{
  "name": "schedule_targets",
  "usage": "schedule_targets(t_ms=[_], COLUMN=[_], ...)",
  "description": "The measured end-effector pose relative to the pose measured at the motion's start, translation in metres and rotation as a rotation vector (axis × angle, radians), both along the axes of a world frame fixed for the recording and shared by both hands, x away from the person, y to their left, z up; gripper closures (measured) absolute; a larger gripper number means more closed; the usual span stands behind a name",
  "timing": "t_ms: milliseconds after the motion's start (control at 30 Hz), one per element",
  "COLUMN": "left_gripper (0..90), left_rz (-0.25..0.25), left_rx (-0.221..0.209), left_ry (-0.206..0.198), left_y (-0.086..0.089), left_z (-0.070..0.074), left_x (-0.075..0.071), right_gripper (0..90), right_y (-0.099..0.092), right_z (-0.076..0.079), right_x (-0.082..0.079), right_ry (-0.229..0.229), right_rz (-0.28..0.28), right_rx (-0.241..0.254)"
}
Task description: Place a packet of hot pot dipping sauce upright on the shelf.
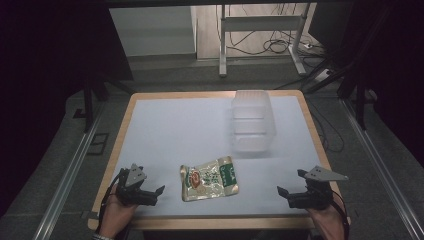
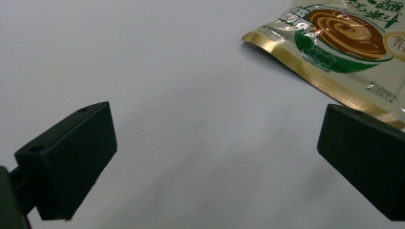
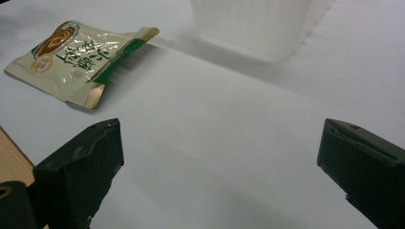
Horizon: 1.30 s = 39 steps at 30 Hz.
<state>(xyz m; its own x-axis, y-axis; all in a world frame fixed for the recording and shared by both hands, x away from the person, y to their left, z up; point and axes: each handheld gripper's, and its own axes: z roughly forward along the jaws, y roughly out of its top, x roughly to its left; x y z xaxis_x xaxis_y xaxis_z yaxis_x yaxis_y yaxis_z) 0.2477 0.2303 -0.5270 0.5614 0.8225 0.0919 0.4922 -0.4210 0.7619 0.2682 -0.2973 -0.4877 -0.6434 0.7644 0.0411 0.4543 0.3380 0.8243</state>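
A cream, green and gold snack packet lies flat near the table's front edge, between the two hands. Its gold-edged corner is up and to the right of my left gripper, which rests open at the front left with nothing between its jaws. My right gripper stands open at the front right, jaws pointing left toward the packet, also holding nothing. A translucent plastic tub stands at the table's back right, and its front wall rises ahead of the right gripper.
The white tabletop has a wooden rim. Beyond the table are a metal frame and loose cables on the floor. Metal rails run along both sides of the table.
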Motion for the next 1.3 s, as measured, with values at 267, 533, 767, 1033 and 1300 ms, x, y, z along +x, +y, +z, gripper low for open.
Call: schedule_targets(t_ms=[267, 533, 767, 1033, 1300], left_gripper=[0.0, 0.0, 0.0, 0.0, 0.0], left_rz=[0.002, 0.0, -0.001, -0.002, -0.004], left_rx=[0.007, 0.002, 0.0, 0.003, -0.005], left_ry=[-0.004, -0.002, 0.001, 0.0, 0.002], left_y=[-0.001, -0.001, -0.001, -0.001, -0.001], left_z=[0.0, 0.0, -0.001, -0.001, -0.001], left_x=[0.0, 0.0, 0.001, 0.001, 0.001], right_gripper=[1.8, 1.4, 1.0, 1.0, 1.0], right_y=[0.009, 0.015, 0.023, 0.032, 0.04], right_z=[0.0, 0.0, -0.001, -0.002, -0.004], right_x=[0.003, 0.006, 0.01, 0.014, 0.018], right_ry=[-0.007, -0.01, 0.006, -0.009, -0.022], right_rz=[0.026, 0.046, 0.07, 0.098, 0.111], right_rx=[-0.01, -0.005, 0.009, 0.011, -0.006])
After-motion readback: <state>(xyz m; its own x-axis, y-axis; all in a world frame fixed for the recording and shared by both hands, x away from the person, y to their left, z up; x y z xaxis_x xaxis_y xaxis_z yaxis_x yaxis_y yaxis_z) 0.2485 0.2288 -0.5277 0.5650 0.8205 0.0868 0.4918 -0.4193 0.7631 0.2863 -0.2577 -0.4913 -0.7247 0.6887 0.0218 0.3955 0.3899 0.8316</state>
